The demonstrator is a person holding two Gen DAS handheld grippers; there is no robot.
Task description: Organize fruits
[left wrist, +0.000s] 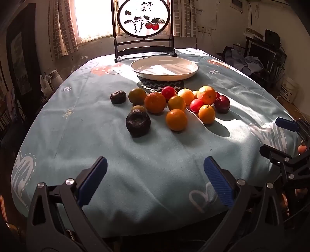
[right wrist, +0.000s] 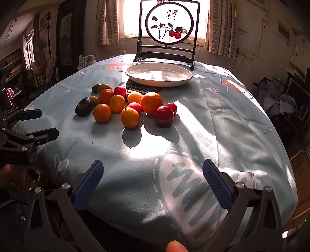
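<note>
Several fruits lie in a cluster on the light blue tablecloth: oranges (left wrist: 176, 119) (right wrist: 130, 117), red plums (left wrist: 222, 104) (right wrist: 164, 115), and dark wrinkled fruits (left wrist: 138, 122) (right wrist: 83, 109). A white plate (left wrist: 164, 67) (right wrist: 158, 74) stands empty behind them on a patterned mat. My left gripper (left wrist: 155, 182) is open and empty over the near table edge; it also shows at the left of the right wrist view (right wrist: 41, 124). My right gripper (right wrist: 153, 180) is open and empty near the front edge, and also shows at the right of the left wrist view (left wrist: 275, 135).
A dark wooden stand with a round painted screen (left wrist: 144, 18) (right wrist: 169, 25) stands behind the plate at the table's far edge. A white pitcher (right wrist: 90, 59) sits beyond the table at the left. Furniture and clutter (left wrist: 261, 56) line the room's right side.
</note>
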